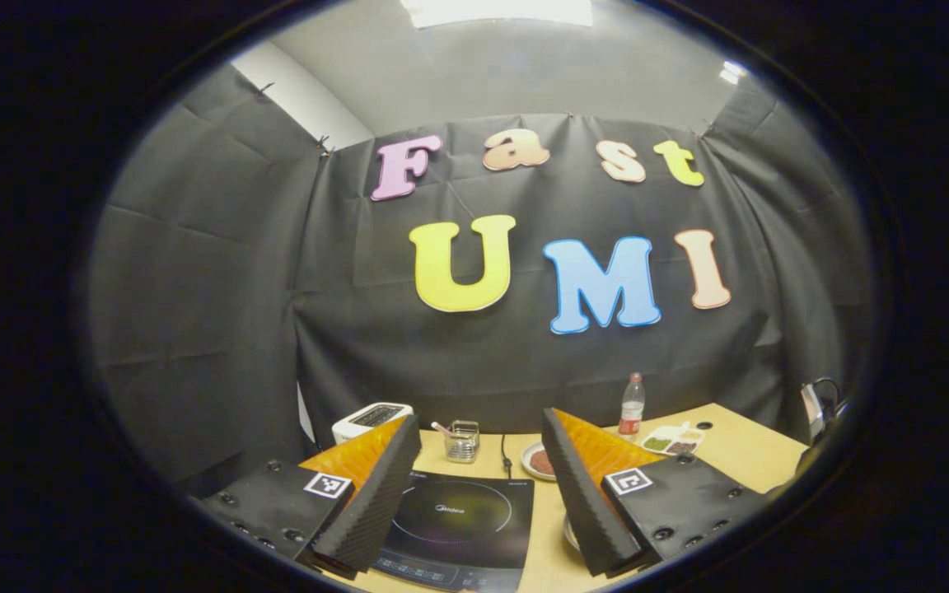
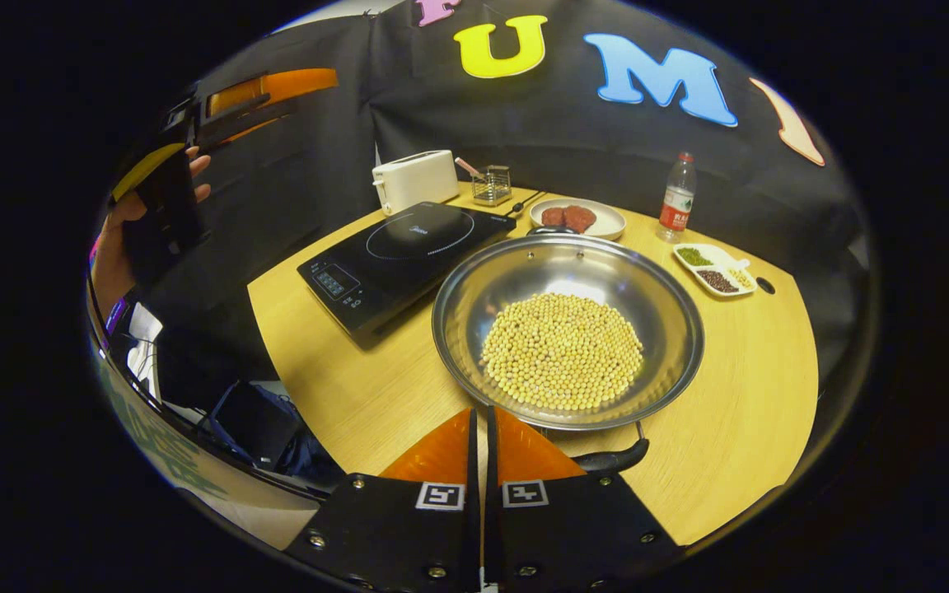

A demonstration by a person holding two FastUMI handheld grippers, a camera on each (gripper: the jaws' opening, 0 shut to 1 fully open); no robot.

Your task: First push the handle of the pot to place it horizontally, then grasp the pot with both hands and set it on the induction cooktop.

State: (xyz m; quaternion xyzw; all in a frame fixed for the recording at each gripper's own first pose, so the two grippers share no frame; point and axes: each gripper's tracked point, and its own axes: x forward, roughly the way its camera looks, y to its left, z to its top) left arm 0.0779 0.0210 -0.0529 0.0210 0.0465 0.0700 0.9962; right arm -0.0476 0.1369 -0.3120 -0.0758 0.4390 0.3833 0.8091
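— Where do we see the pot (image 2: 567, 329)?
— On the worktop (image 2: 343, 387), just right of the cooktop (image 2: 404, 255), full of beans (image 2: 561, 350). Its handle (image 2: 614, 457) lies by our right hand-held gripper (image 2: 480, 432), whose fingers are pressed together.
— And our left hand-held gripper (image 1: 481, 486)?
— Spread wide, empty, raised above the cooktop.

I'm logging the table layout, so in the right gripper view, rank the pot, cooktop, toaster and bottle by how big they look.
1. Pot, nearest the camera, so its lead may be exaggerated.
2. Cooktop.
3. Toaster.
4. Bottle, farther back.
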